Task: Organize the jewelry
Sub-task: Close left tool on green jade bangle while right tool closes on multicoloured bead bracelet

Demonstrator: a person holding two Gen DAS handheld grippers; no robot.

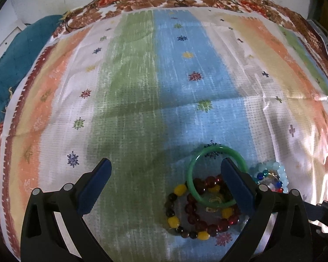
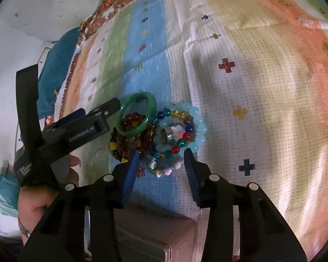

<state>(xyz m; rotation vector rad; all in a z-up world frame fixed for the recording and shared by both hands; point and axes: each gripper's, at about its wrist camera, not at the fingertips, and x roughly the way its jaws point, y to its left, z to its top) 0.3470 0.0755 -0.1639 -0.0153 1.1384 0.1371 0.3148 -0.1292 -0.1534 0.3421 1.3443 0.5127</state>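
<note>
A pile of jewelry lies on the striped cloth. A green bangle rests tilted on red and yellow-and-dark bead bracelets. Beside them lie pale blue and multicolour bead bracelets, with a silver ring inside them and a shell bracelet in front. My left gripper is open, its right finger over the bangle. It also shows in the right wrist view. My right gripper is open, just short of the blue beads.
A pink box sits under my right gripper at the cloth's near edge. A teal cloth lies at the left edge of the floral-bordered striped cloth. A white wall stands behind.
</note>
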